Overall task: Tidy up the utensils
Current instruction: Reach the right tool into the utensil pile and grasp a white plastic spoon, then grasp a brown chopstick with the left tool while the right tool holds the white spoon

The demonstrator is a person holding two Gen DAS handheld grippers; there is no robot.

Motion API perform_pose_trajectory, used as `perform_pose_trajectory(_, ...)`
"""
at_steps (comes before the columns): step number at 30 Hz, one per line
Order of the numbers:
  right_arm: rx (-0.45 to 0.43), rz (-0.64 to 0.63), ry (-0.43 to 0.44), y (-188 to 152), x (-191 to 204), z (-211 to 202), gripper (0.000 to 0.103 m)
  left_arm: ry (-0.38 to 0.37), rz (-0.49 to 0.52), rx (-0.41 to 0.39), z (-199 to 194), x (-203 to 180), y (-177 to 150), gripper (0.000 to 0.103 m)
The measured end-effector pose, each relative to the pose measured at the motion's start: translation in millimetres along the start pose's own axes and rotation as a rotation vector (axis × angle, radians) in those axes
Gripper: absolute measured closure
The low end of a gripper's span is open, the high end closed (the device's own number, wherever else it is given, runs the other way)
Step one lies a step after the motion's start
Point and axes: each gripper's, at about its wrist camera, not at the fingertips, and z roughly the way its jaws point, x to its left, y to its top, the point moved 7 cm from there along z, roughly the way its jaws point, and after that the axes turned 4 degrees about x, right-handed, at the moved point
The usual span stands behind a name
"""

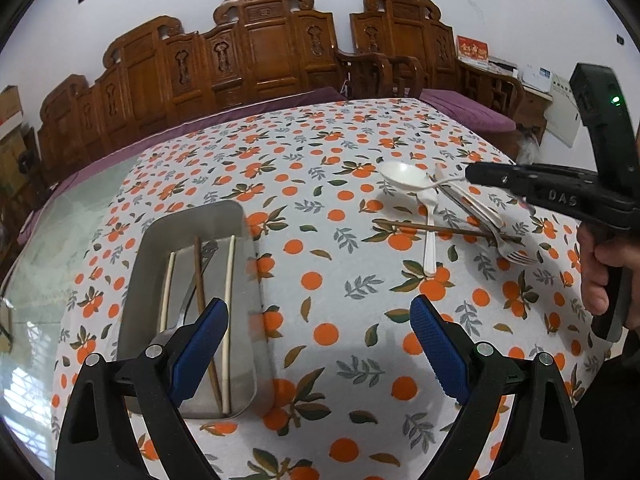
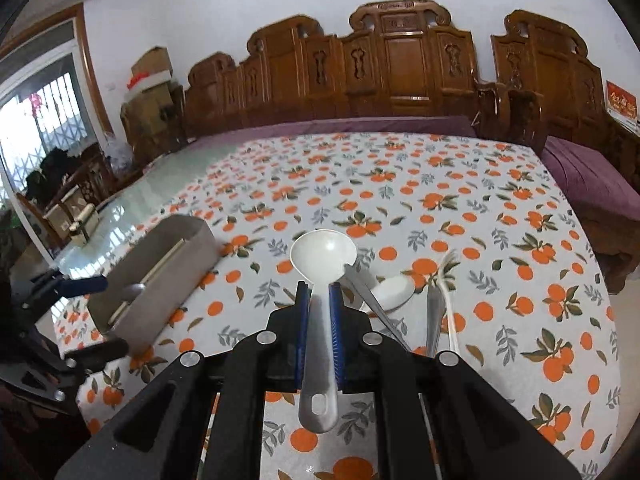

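My right gripper (image 2: 320, 294) is shut on the handle of a white plastic spoon (image 2: 324, 254), held just above the table with its bowl pointing forward. In the left wrist view the same spoon (image 1: 402, 178) hangs from the right gripper (image 1: 470, 174) over a pile of utensils: another white spoon (image 1: 430, 240), a metal fork (image 1: 516, 256) and a brown chopstick (image 1: 436, 230). A metal tray (image 1: 154, 240) at the left holds white and brown chopsticks (image 1: 200, 276) and a metal utensil. My left gripper (image 1: 318, 304) is open beside the tray's right wall, holding nothing.
The table wears a cloth (image 1: 320, 160) printed with oranges; bare glass (image 1: 80, 216) shows at its left. Carved wooden benches with purple cushions (image 2: 400, 72) line the far side. In the right wrist view the tray (image 2: 168, 292) sits left, with the left gripper (image 2: 80, 285) beside it.
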Motion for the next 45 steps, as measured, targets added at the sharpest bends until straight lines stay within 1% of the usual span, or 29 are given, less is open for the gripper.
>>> perform_pose_trajectory(3,-0.035,0.008,-0.020,5,-7,-8,0.091,-0.017,-0.010,0.007,5,-6,7,0.014)
perform_pose_trajectory(6,-0.042,0.022,-0.048,5,-18,-11,0.091,-0.032,-0.021,0.013,13,-13,14,0.014)
perform_pose_trajectory(8,-0.045,0.038,-0.063,4,-28,-13,0.091,-0.034,-0.008,0.019,20,-20,18,0.014)
perform_pose_trajectory(12,-0.060,0.089,-0.032,4,-43,-17,0.091,-0.034,0.039,0.036,36,-38,25,0.014)
perform_pose_trajectory(15,-0.071,0.111,-0.006,5,-45,-20,0.091,-0.036,0.066,0.046,48,-49,28,0.014)
perform_pose_trajectory(18,-0.078,0.108,-0.013,6,-45,-21,0.091,-0.043,0.087,0.058,60,-57,30,0.014)
perform_pose_trajectory(21,-0.074,0.116,-0.015,5,-50,-20,0.091,-0.081,0.113,0.084,72,-65,28,0.014)
perform_pose_trajectory(23,-0.072,0.128,-0.018,4,-53,-21,0.091,-0.091,0.146,0.092,79,-71,26,0.015)
perform_pose_trajectory(27,-0.061,0.133,-0.019,1,-55,-19,0.091,-0.088,0.222,0.105,94,-80,27,0.021)
perform_pose_trajectory(29,-0.055,0.126,-0.018,1,-53,-17,0.091,-0.101,0.251,0.109,99,-83,30,0.022)
perform_pose_trajectory(31,-0.053,0.122,-0.015,0,-51,-17,0.091,-0.119,0.267,0.121,105,-85,31,0.024)
perform_pose_trajectory(32,-0.053,0.122,-0.013,0,-51,-16,0.091,-0.140,0.275,0.137,108,-87,30,0.027)
perform_pose_trajectory(33,-0.051,0.121,-0.011,0,-51,-16,0.091,-0.166,0.290,0.161,112,-90,28,0.031)
perform_pose_trajectory(34,-0.049,0.121,-0.011,0,-51,-15,0.091,-0.172,0.301,0.176,114,-91,26,0.035)
perform_pose_trajectory(35,-0.047,0.120,-0.011,0,-51,-14,0.091,-0.170,0.313,0.189,115,-92,23,0.042)
perform_pose_trajectory(37,-0.046,0.122,-0.011,0,-51,-14,0.091,-0.186,0.320,0.197,113,-93,20,0.049)
perform_pose_trajectory(38,-0.047,0.124,-0.011,0,-51,-14,0.091,-0.198,0.318,0.203,112,-93,18,0.057)
perform_pose_trajectory(39,-0.048,0.122,-0.009,0,-51,-14,0.091,-0.209,0.315,0.208,111,-93,16,0.063)
perform_pose_trajectory(41,-0.048,0.119,-0.008,-1,-50,-14,0.091,-0.213,0.327,0.219,108,-93,13,0.066)
perform_pose_trajectory(42,-0.046,0.116,-0.009,-2,-49,-13,0.091,-0.218,0.337,0.224,106,-94,11,0.072)
perform_pose_trajectory(45,-0.043,0.115,-0.011,-3,-48,-11,0.091,-0.229,0.361,0.249,101,-96,5,0.083)
